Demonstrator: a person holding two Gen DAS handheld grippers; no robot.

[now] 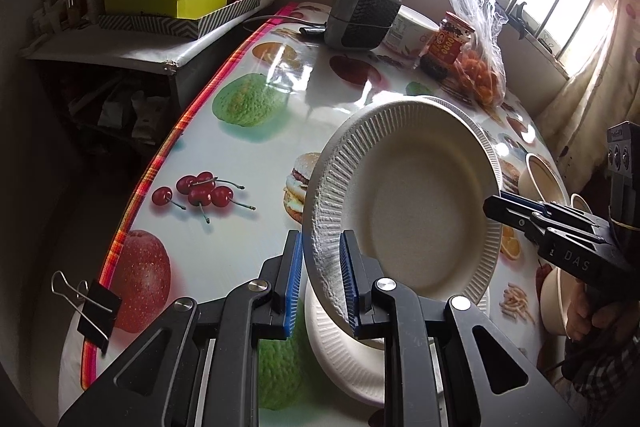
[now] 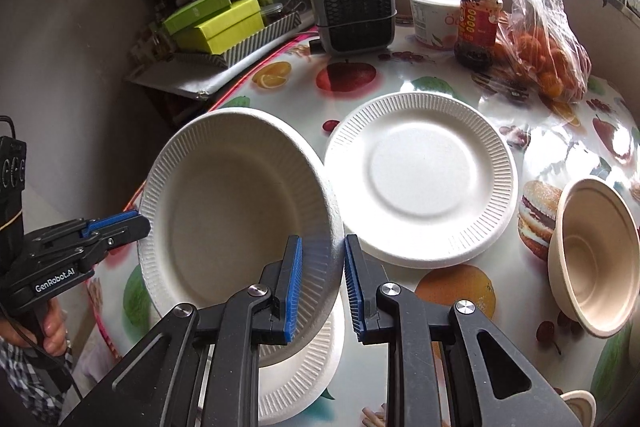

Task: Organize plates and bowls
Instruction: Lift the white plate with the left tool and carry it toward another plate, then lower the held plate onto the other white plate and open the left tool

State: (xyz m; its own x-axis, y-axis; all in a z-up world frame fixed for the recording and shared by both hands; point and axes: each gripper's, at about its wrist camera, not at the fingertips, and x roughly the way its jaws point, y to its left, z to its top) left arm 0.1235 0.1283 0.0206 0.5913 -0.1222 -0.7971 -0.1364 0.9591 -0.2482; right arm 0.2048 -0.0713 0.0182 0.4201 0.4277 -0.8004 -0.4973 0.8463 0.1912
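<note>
Gripping opposite rims, the left gripper (image 1: 320, 279) and right gripper (image 2: 320, 287) hold a tilted white ribbed paper plate (image 2: 240, 219), fingers narrow. It hangs above another white paper plate (image 2: 296, 383) on the fruit-print counter (image 1: 240, 163).

The held plate (image 2: 240, 211) looks like matt, ribbed paper pulp; under it the tablecloth (image 1: 256, 163) is glossy, smooth plastic.

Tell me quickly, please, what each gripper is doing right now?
Left gripper: shut on the tilted white plate.
Right gripper: shut on the same plate's opposite rim.
</note>
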